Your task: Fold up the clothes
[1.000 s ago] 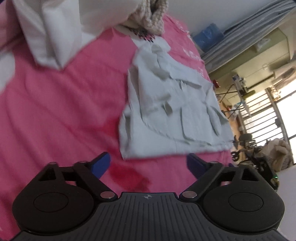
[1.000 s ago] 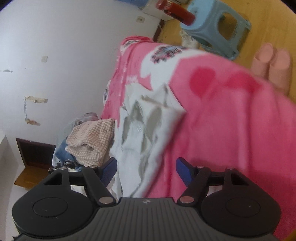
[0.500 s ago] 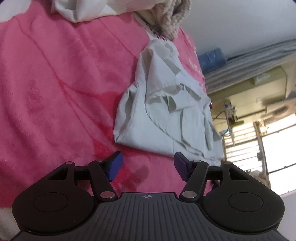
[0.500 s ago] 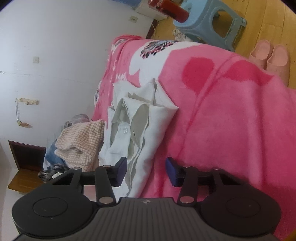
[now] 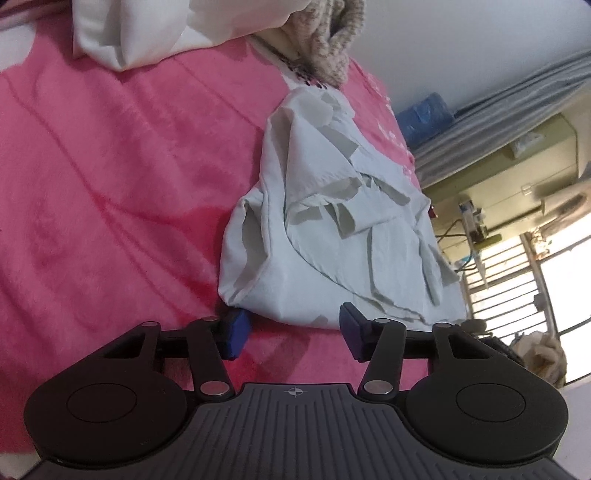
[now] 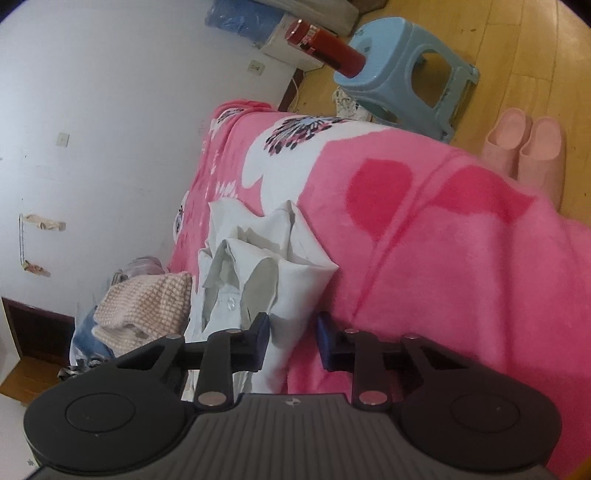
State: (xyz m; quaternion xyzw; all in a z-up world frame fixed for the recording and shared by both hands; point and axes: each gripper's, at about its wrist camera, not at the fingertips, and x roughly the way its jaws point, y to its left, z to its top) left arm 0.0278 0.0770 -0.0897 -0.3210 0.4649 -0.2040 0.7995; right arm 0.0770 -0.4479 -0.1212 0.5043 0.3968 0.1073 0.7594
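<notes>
Both grippers had just been closing while they came in on the white shirt (image 5: pixel 332 229), which lay partly folded near the edge of the bed, on a pink fleece blanket (image 5: pixel 110 184) printed with darker pink and white flowers. A second earlier the left gripper (image 5: pixel 291 332) stood wide, with a strip of bare blanket between it and the hem; now its blue pads (image 5: pixel 236 330) sat at the shirt's near hem corner, the jaws about half shut, with the hem fold just ahead of the gap and the pads not yet pressing on cloth. The right gripper (image 6: pixel 291 341) had narrowed further, to a small gap, and the shirt's near edge by the collar lay between its pads; whether they already pinched the fabric could not be told from this view, though a little space seemed left on the right pad's side. By my reading, this was the start of the next fold: both ends of the shirt were being taken so it could be lifted and doubled over. A knitted beige garment (image 6: pixel 144 306) and a white bundle (image 5: pixel 147 33) waited at the far edge. No brand or readable writing showed; the red canister (image 6: pixel 325 50) on the blue stool (image 6: pixel 410 77) carried a label too small to read.
</notes>
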